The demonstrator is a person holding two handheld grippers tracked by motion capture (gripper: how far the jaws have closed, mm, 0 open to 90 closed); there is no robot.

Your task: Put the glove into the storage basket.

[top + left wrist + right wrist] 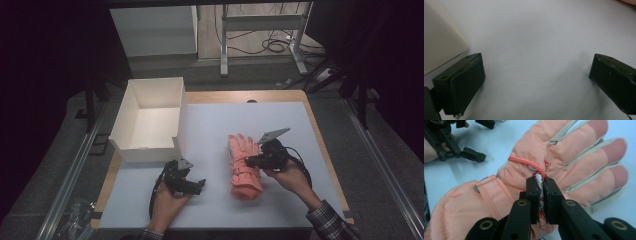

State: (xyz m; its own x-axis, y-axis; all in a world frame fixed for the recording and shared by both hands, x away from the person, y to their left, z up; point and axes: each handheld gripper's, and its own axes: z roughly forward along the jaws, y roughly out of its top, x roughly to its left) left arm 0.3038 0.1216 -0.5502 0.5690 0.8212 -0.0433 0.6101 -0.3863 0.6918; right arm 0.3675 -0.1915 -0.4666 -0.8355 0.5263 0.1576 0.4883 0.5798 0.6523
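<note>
right claw pinches the glove, hand angled inward.

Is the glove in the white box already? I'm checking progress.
No, the glove lies flat on the table, right of the white box.

Salmon-pink glove, white box

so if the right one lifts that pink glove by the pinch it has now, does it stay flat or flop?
Likely flops: the glove looks padded and soft, so cuff and fingers should hang down from the pinch. Probably light for its size, quilted fabric. The right hand-held gripper seems to nip only a small fold on the glove's back, so it may slip out.
</note>
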